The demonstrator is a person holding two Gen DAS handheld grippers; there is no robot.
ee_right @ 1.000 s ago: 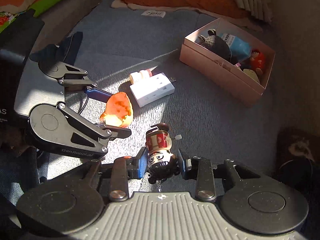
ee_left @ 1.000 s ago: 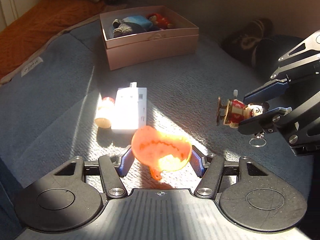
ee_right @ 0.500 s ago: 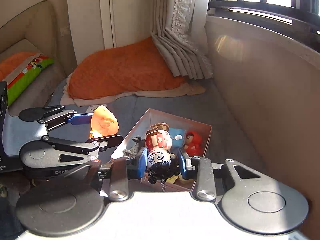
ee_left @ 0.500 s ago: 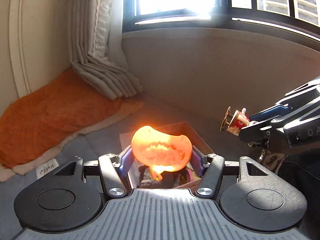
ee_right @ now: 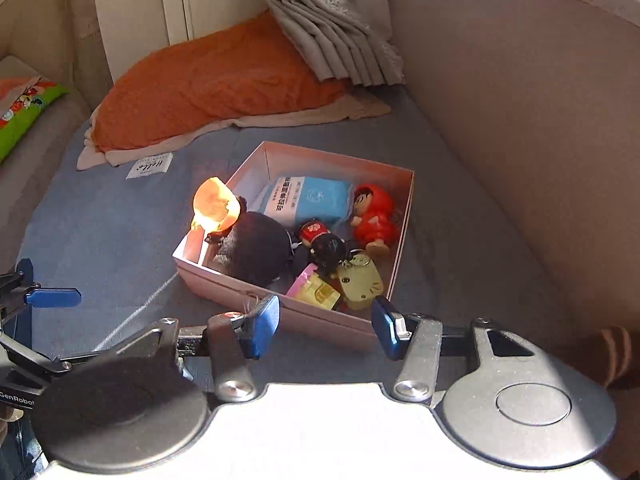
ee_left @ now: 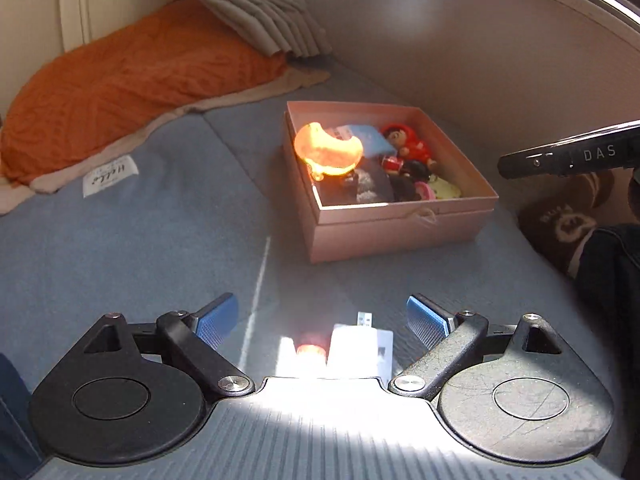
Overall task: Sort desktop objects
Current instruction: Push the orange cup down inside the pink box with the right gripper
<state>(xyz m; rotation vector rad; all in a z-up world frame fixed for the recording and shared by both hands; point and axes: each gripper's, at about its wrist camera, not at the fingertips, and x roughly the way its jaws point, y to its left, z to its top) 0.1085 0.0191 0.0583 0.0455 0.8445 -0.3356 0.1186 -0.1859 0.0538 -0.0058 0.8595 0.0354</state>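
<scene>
A pink box (ee_left: 400, 228) (ee_right: 240, 288) holds several toys on the grey-blue mat. The glowing orange toy (ee_left: 328, 152) (ee_right: 216, 206) is at the box's left wall, above a dark plush (ee_right: 252, 248); I cannot tell whether it rests there. The small red-and-black figurine (ee_right: 322, 240) lies inside the box among the toys. My left gripper (ee_left: 322, 320) is short of the box, its jaws opening with nothing between them. My right gripper (ee_right: 326, 332) hangs at the box's near wall, jaws opening and empty. A white adapter (ee_left: 360, 344) and a red-capped bottle (ee_left: 308, 350) lie below the left gripper.
An orange blanket (ee_left: 120, 80) and grey curtain folds (ee_left: 260, 12) lie behind the box. A padded wall (ee_right: 520, 120) runs along the right. A white label (ee_left: 110, 174) sits on the mat. A brown slipper (ee_left: 560, 220) lies at right, a green pillow (ee_right: 24, 112) far left.
Both grippers carried their toys over to the box, tipped back down and opened. The orange toy and the figurine left the jaws and are now at the box.
</scene>
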